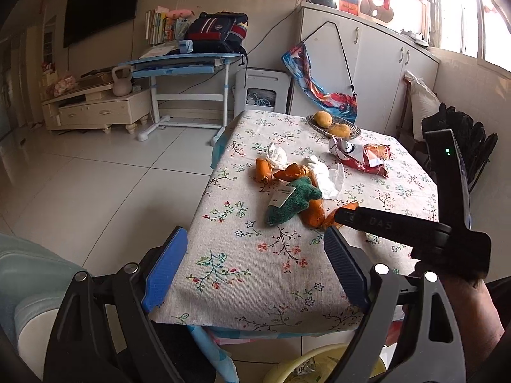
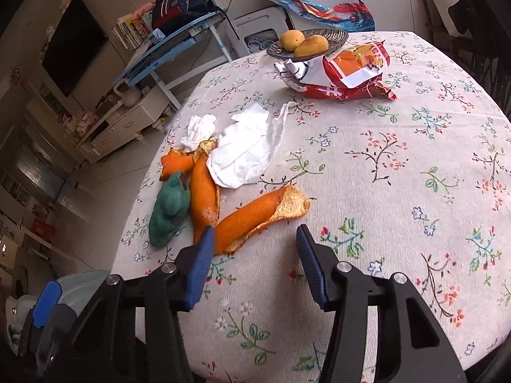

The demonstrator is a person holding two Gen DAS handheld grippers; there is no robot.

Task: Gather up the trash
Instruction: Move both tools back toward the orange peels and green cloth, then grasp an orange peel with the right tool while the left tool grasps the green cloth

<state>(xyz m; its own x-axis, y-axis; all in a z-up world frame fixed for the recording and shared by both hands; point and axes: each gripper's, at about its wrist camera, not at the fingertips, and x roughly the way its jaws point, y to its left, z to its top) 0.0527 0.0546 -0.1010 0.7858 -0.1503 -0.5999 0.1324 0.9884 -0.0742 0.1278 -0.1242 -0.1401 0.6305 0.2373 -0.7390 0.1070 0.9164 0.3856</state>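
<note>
The right gripper [image 2: 254, 245], jaws apart and empty, should centre over the orange peel [image 2: 255, 215] near the table's [image 2: 415, 191] front edge, then pinch.

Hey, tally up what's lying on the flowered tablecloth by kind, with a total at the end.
Orange peel pieces: 3
White tissues: 2
Snack bags: 2
Green cloth: 1
Fruit bowl: 1
Mangoes in the bowl: 2
Total: 11
</note>
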